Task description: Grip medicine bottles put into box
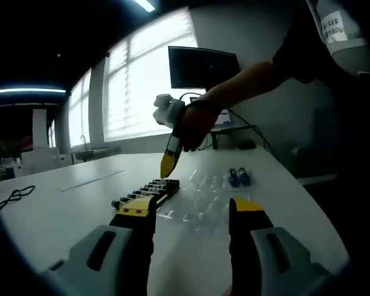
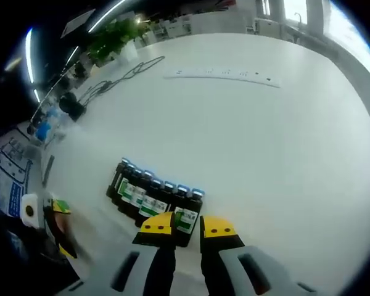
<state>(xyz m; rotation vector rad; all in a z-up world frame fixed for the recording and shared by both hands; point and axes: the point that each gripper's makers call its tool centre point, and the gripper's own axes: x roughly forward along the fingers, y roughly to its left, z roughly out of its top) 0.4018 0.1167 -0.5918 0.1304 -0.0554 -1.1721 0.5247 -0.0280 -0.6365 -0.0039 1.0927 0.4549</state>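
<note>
A row of several dark medicine bottles [image 1: 145, 192] with green labels [image 2: 154, 198] lies on the white table [image 1: 61, 216]. My left gripper [image 1: 191, 209] hangs open near the row's close end, with nothing between its jaws. My right gripper [image 1: 168, 165], held by a hand, points down just above the row's far end. In the right gripper view its jaws [image 2: 186, 227] stand slightly apart, straddling the end bottle [image 2: 186, 217]; I cannot tell whether they touch it. Clear plastic trays [image 1: 203, 188] lie beside the row.
Two blue-capped bottles [image 1: 239, 178] stand past the clear trays. A long power strip [image 2: 222, 74] and a black cable [image 2: 123, 77] lie farther out on the table. A monitor [image 1: 203, 68] stands at the back. The table's edge [image 1: 308, 191] runs close on the right.
</note>
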